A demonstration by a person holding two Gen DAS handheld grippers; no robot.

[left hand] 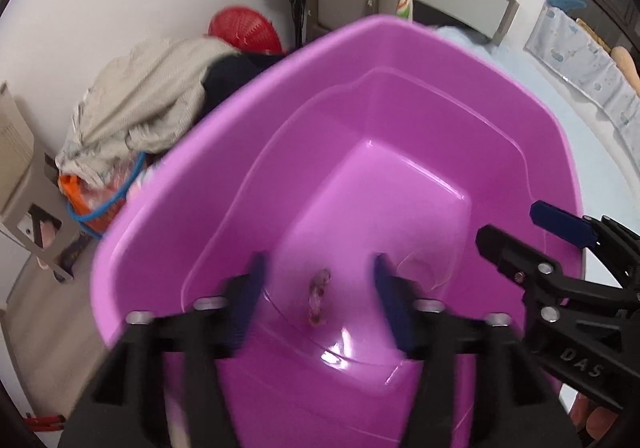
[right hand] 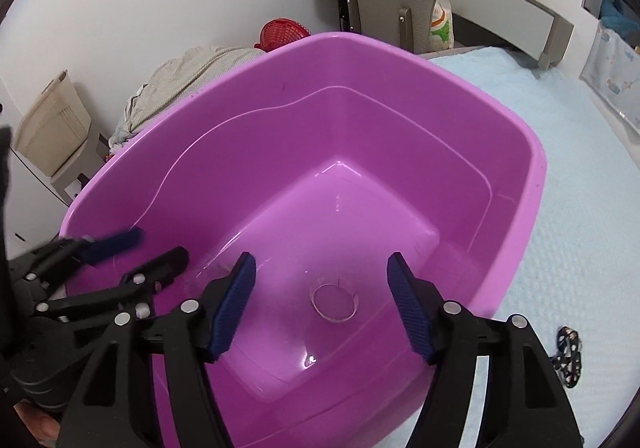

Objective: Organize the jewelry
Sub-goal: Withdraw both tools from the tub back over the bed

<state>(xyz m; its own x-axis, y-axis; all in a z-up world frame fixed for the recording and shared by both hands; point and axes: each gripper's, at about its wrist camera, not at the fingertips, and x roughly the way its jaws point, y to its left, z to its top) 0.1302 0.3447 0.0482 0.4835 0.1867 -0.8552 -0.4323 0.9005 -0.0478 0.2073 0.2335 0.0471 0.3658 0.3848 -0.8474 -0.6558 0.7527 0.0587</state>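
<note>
Small pinkish beaded jewelry piece (left hand: 318, 298), blurred, lies on near floor of glossy purple plastic tub (left hand: 256, 151); clear ring-shaped bangle (right hand: 334, 302) flat to its right; dark patterned piece (right hand: 568, 352) outside on bedding, right

Bright, even indoor light fills both views, and the white wall glows almost washed out. Glare spots gleam on the floor of the purple tub (left hand: 400, 175), strongest near the front edge, with soft highlights running along its inner creases. The left wrist view is smeared by motion blur: the left gripper (left hand: 320, 298) and the tub's rim look streaky. The right wrist view is sharp. Fisheye bending curves every edge, and dark vignette closes the corners.
</note>
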